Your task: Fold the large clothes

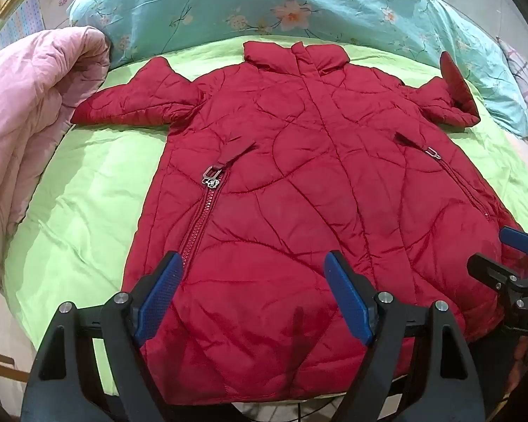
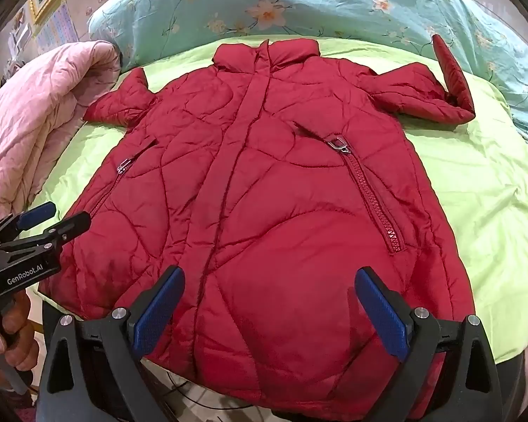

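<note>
While both grippers' fingers (image 1: pixel 165 281) gape empty, the red coat (image 1: pixel 299 176) lies flat beneath them.

A deep red quilted coat (image 1: pixel 299 183) with silver zip pulls lies on a plain lime-green sheet (image 1: pixel 88 218). At twelve o'clock, a turquoise quilt (image 1: pixel 228 3) carries peach flowers on dark stems. At nine o'clock, a pale pink quilted blanket (image 1: pixel 28 112). Black grippers have blue textured pads (image 1: pixel 162 295).
</note>
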Available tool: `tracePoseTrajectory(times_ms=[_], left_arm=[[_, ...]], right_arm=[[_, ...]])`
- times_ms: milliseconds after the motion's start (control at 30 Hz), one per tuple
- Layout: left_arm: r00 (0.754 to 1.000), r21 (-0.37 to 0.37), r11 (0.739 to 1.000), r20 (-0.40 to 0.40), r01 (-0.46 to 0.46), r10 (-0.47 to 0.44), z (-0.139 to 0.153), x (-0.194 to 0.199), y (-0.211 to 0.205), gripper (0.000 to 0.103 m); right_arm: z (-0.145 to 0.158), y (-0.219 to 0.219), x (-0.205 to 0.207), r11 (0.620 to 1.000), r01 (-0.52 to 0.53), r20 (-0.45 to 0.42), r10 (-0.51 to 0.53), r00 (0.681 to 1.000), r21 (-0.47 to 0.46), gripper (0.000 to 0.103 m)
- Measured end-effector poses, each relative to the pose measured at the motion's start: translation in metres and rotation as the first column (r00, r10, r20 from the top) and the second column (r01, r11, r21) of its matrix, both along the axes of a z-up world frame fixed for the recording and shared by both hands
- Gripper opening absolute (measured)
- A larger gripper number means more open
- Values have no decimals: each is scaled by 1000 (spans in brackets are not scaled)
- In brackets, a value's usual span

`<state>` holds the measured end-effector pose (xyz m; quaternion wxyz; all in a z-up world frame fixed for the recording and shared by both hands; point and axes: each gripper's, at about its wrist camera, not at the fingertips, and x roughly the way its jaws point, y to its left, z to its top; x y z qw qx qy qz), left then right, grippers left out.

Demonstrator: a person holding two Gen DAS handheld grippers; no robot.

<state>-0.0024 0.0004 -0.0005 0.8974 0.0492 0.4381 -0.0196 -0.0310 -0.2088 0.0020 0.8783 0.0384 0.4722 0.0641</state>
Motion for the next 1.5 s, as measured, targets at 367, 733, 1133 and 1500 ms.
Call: tracePoseTrajectory(times_ms=[367, 733, 1133, 1500], left_arm=[[1000, -7, 1000, -14, 0, 0, 0, 2, -1, 83], [1000, -9, 1000, -11, 1, -1, -7, 4, -3, 83], [1000, -10, 1000, -13, 2, -2, -7, 0, -3, 83], [1000, -8, 1000, -14, 2, -2, -7, 0, -3, 83]], right_arm=[[0, 0, -1, 1000, -4, 0, 4, 1000, 4, 98], [0, 3, 0, 1000, -5, 0, 5, 1000, 2, 98], [5, 2, 0, 1000, -8, -10, 8, 1000, -6, 98], [6, 2, 3, 999, -12, -33, 11, 999, -35, 98]])
